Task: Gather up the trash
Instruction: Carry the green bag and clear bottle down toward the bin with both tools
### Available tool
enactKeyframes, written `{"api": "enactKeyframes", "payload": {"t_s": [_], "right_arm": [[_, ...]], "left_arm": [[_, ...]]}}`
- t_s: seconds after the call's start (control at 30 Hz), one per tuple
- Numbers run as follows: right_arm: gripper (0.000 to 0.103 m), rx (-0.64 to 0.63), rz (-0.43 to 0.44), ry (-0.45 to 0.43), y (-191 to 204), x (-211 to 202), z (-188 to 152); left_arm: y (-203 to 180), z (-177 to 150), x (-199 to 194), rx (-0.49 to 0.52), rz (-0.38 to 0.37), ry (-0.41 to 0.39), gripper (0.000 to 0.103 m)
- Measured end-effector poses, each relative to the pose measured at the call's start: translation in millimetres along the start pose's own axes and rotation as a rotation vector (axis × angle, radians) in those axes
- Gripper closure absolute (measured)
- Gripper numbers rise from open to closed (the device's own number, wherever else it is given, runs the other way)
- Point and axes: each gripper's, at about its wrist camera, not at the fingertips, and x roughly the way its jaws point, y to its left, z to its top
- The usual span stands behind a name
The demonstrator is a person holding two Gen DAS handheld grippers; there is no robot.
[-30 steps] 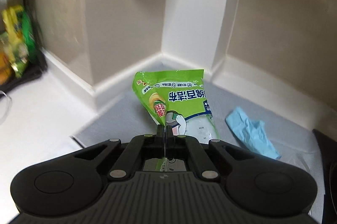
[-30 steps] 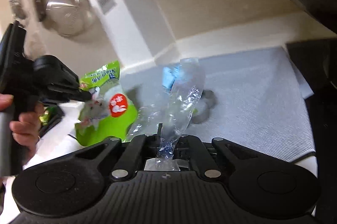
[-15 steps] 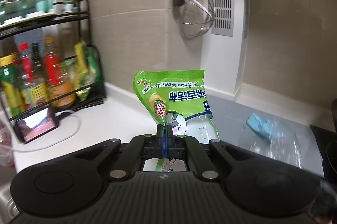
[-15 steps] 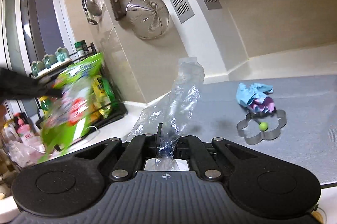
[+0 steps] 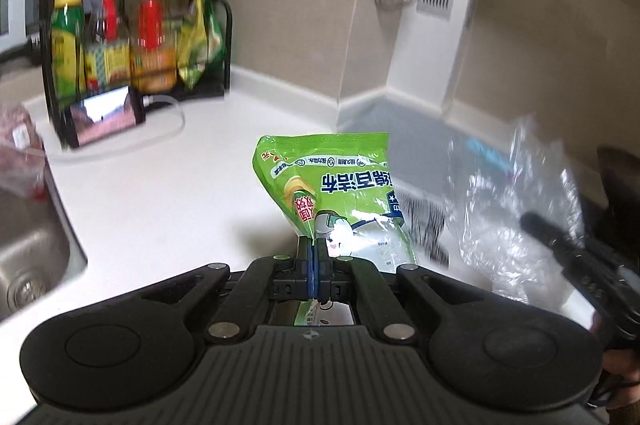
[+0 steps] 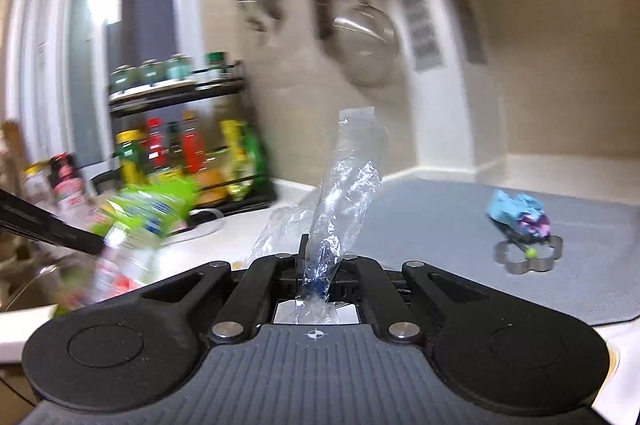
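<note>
My left hand-held gripper (image 5: pixel 312 251) is clamped on the green wrapper (image 5: pixel 340 201), lifted above the white table (image 5: pixel 160 193) near the sink (image 5: pixel 32 261). My right hand-held gripper (image 6: pixel 320 257) pinches a clear plastic bag (image 6: pixel 344 185), held upright. Blue crumpled scrap (image 6: pixel 514 209) lies on the grey mat (image 6: pixel 440 225), touching a flower-shaped metal cutter (image 6: pixel 528 257).

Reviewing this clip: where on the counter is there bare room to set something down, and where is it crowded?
Bare white counter lies between the sink and the grey mat, in front of the phone. The mat is mostly bare left of the blue wad and flower-shaped cutter. The bottle rack corner is crowded.
</note>
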Motion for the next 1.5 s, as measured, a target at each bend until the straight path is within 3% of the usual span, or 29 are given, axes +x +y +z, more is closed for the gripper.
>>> {"api": "enactKeyframes", "payload": {"t_s": [0.27,0.67,1.5], "right_arm": [[0.101,0.053,0.071,0.081,49.7,-50.6,-36.6],[0.101,0.118,0.017,0.305,64.9,-61.7,-97.5],[0.101,0.108,0.016,0.432,76.8,-40.9,-116.7]], "left_arm": [[16.1,-55.2,-2.6,-0.003,0.017,0.080,0.103],[23.2,-124.5,22.9,0.030,0.044,0.253,0.103],[14.9,-148.1,50.2,0.089,0.062,0.347,0.103]]}}
